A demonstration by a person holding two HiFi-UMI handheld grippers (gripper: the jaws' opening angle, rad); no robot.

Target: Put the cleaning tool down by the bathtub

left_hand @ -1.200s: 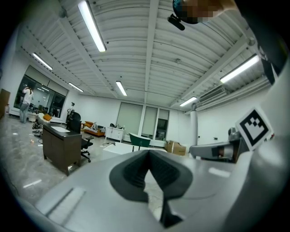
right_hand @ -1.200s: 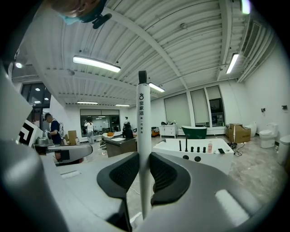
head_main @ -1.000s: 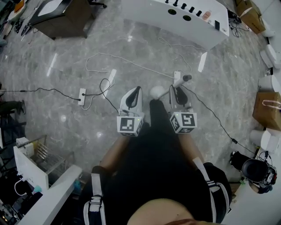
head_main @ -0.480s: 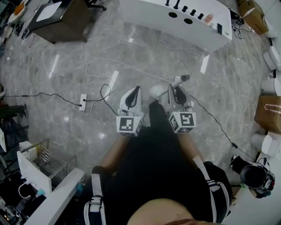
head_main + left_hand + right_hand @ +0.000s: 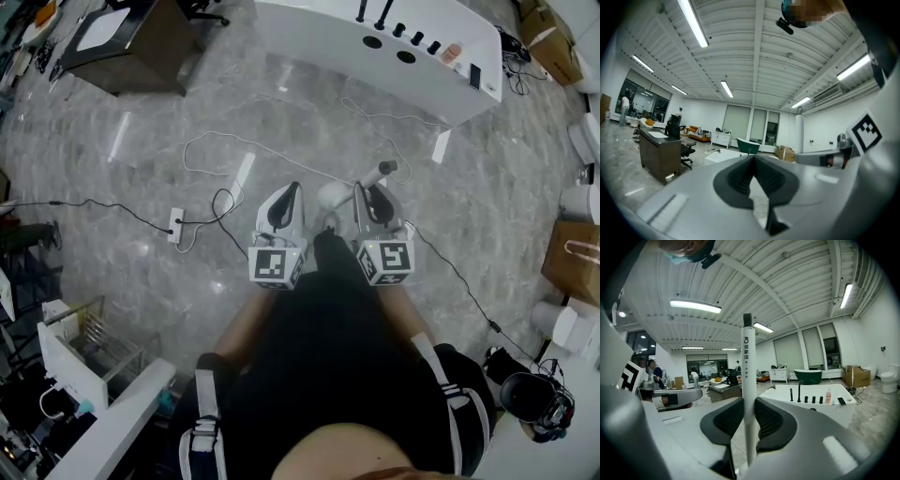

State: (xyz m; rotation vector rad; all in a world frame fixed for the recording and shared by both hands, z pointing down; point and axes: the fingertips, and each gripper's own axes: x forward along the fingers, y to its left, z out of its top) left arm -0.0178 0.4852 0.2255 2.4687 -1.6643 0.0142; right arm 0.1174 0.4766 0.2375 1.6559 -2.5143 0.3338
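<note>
The cleaning tool is a white pole with a grey end [image 5: 380, 172] and a white round head [image 5: 330, 195]. My right gripper [image 5: 361, 187] is shut on its handle [image 5: 748, 380], which stands upright between the dark pads in the right gripper view. The white bathtub [image 5: 375, 42] lies ahead across the floor, with black taps and a bottle on its rim [image 5: 811, 401]. My left gripper [image 5: 293, 187] is level beside the right one, its pads meeting at the tips with nothing between them [image 5: 753, 158]. In the left gripper view the bathtub [image 5: 719, 157] shows small in the distance.
White and black cables cross the grey marble floor, with a power strip [image 5: 175, 225] at the left. A dark desk [image 5: 122, 37] stands at the back left and a brown paper bag [image 5: 577, 258] at the right. White shelving [image 5: 84, 375] is at the lower left.
Both grippers and the person have moved forward over the floor towards the bathtub, which now sits lower and nearer in the head view. The grip on the tool is unchanged.
</note>
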